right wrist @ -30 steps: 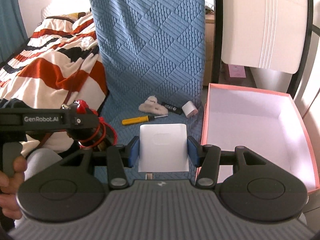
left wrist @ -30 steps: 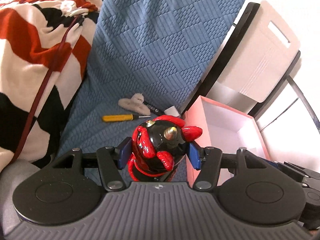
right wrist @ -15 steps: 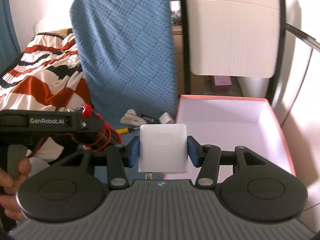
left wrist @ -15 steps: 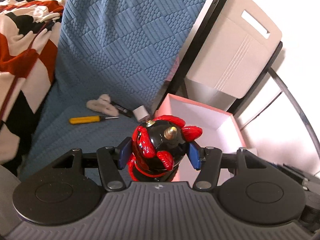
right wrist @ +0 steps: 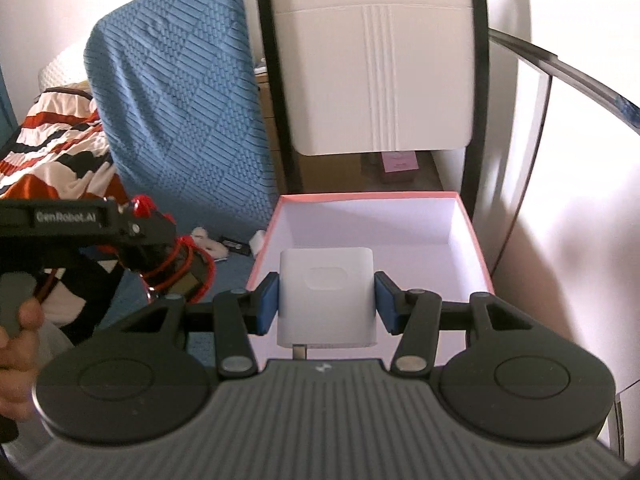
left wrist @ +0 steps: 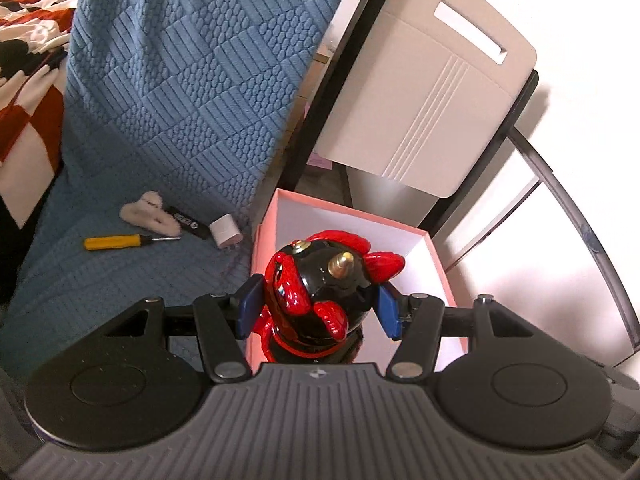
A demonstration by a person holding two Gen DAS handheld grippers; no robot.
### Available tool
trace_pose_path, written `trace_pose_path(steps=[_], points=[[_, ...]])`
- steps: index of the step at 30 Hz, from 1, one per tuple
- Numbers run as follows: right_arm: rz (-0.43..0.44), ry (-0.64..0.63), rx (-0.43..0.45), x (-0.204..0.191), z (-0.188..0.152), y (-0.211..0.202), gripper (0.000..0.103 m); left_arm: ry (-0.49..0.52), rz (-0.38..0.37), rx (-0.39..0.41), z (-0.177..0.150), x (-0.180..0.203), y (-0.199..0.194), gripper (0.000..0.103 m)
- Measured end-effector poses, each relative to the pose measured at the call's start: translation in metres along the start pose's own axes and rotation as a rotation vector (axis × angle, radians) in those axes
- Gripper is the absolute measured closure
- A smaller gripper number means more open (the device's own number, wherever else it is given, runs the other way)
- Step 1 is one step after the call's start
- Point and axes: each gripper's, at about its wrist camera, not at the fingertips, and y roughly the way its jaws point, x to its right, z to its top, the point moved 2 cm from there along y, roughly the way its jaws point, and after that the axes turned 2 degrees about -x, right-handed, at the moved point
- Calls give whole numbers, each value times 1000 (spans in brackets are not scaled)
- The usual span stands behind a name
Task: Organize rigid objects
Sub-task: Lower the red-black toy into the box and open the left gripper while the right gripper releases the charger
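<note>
Here's the setting: a blue quilted cover [left wrist: 168,92] drapes over a seat and up its back on the left, with a red, white and black striped blanket [left wrist: 24,92] bunched at the far left edge. To the right stands a white chair back [left wrist: 420,96] with a slot handle in a black frame, and a pale wall fills the right side. One pink box [left wrist: 260,256] with a white inside sits open just beside the blue cover, at its right edge. On the cover, four loose things lie in a short row near the box: one yellow-handled screwdriver [left wrist: 114,242], one fluffy white piece [left wrist: 146,214], one flat black item [left wrist: 188,226] with print too small to read, and one small white plug adapter [left wrist: 226,232] closest to the box. The left gripper [left wrist: 318,306] is clamped on one red and black figurine [left wrist: 316,280] with a brass stud on top, held over the near left corner of the box. The right gripper [right wrist: 326,306] has its blue pads pressed on one white square charger [right wrist: 327,300], held above the near edge of the box's open interior. In the right wrist view a hand [right wrist: 18,352] grips the left tool's handle at the left edge.
</note>
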Motion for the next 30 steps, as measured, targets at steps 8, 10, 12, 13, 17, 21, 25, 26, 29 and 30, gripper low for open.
trace_pose_path(steps=[8,10,12,13,17,21,25,26,29,30], points=[[-21,21,-47,29,-9,29,50,1,0,-52,-6,16,48,39],[-27,35,-71,38,-13,41,50,8,6,-76,-10,20,63,39],[-56,37,-86,47,-17,54,50,9,13,-104,-15,24,79,39],[-75,34,-92,50,-19,60,50,10,14,-116,-17,25,86,39],[-81,63,-135,65,-26,84,50,20,35,-168,-27,28,114,39],[-73,73,-191,75,-34,105,50,24,45,-209,-34,26,135,39],[-74,77,-248,84,-46,127,50,19,49,-239,-37,23,150,39],[-71,88,-264,85,-48,132,50,20,50,-243,-38,23,152,39],[-63,104,-305,89,-57,143,50,29,54,-258,-38,22,159,39],[-61,109,-314,90,-60,146,50,34,57,-262,-38,22,161,39]])
